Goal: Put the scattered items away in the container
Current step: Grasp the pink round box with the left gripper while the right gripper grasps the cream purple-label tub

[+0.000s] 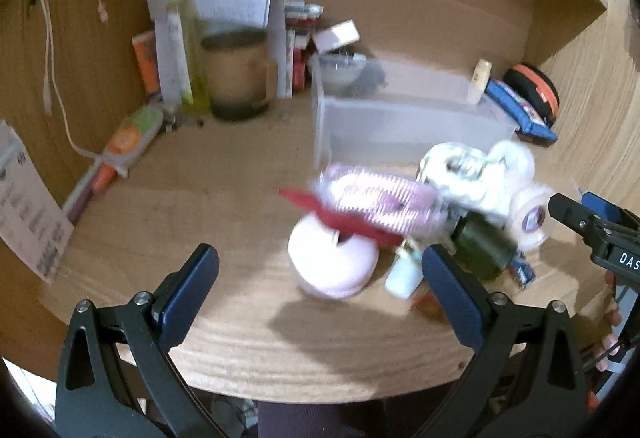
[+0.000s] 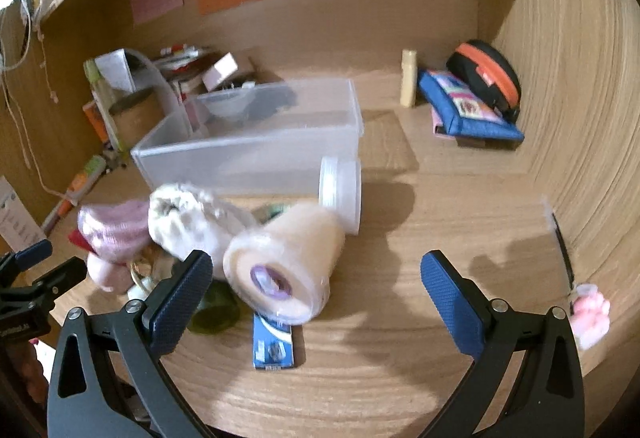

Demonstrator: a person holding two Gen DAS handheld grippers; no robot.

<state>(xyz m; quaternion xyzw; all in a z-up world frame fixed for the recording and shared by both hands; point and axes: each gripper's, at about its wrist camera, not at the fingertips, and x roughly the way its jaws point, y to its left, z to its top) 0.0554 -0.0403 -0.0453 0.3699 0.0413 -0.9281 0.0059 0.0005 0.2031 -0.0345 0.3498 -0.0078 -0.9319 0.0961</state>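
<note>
Letters "DAS" mark the right claw (image 1: pixel 592 222); both it and the left claw (image 1: pixel 320 278) gape empty.

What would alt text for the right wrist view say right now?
The right tool, open and empty, hovers over a wooden desk above a pile of scattered items: a cream tape roll, a fluffy white pouch and a small blue packet. Behind the pile stands a clear plastic container.

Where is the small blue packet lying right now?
In the right wrist view, the blue packet lies flat on the desk, low and centre-left, just in front of the tape roll and beside the green jar.
</note>
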